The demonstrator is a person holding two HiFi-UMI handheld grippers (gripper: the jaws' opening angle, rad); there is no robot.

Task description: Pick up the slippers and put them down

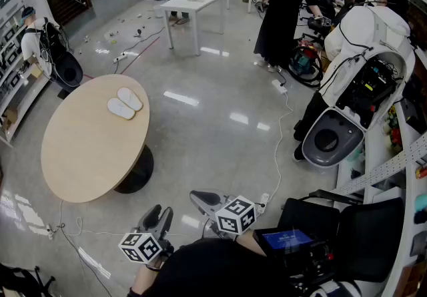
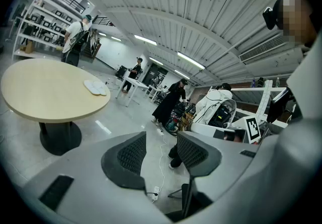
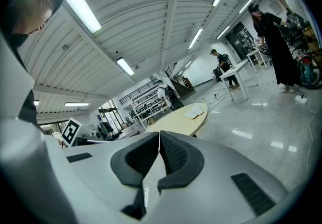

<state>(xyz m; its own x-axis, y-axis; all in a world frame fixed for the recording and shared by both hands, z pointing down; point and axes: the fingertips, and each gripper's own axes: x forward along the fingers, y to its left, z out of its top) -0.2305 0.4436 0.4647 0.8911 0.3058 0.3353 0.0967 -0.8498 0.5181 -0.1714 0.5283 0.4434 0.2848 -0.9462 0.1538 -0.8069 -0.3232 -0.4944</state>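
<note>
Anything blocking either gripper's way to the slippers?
Nothing visible. The slippers lie on the far side of the table; only its bare top and open floor separate them from the left gripper and right gripper.

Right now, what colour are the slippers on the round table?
The slippers are white, clearest in the head view.

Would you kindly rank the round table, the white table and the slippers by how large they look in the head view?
1. Round table
2. White table, though it stands farther from the camera
3. Slippers
</note>
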